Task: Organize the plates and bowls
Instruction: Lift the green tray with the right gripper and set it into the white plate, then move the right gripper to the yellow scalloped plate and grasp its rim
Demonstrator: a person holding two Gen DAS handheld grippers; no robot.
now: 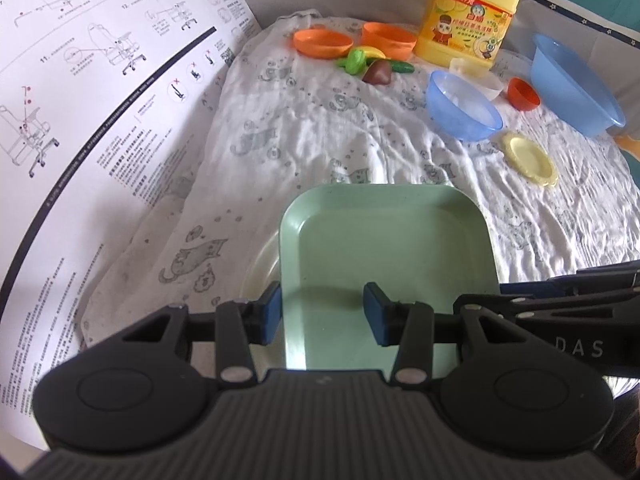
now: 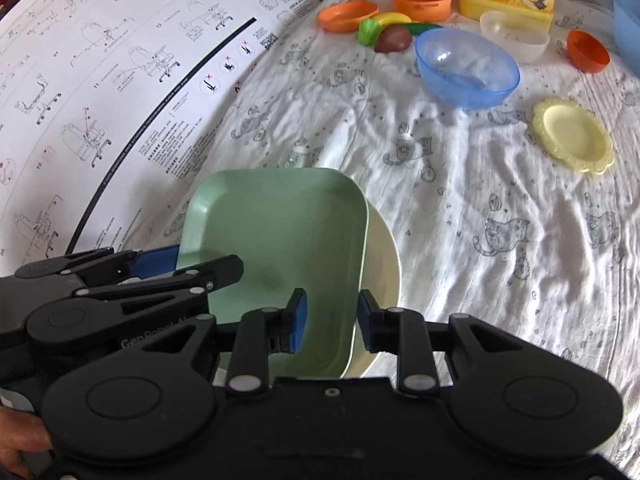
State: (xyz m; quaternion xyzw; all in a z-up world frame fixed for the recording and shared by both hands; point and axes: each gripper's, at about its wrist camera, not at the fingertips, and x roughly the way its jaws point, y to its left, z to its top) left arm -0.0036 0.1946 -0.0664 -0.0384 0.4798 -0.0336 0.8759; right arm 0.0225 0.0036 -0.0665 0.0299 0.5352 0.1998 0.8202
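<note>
Green square plate (image 2: 280, 232) level over cream plate (image 2: 384, 264) — corner toward instruction sheet (image 2: 120, 80).

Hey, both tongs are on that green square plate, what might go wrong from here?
1. The left tongs and right tongs each straddle one side rim of the green plate; uneven motion may tilt it or let it slip.
2. It overhangs the cream plate beneath, so it might rest crooked.

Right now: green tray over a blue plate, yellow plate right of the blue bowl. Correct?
No. The plate under the green tray is cream, not blue, per the right wrist view. The yellow plate is right of the blue bowl.
</note>
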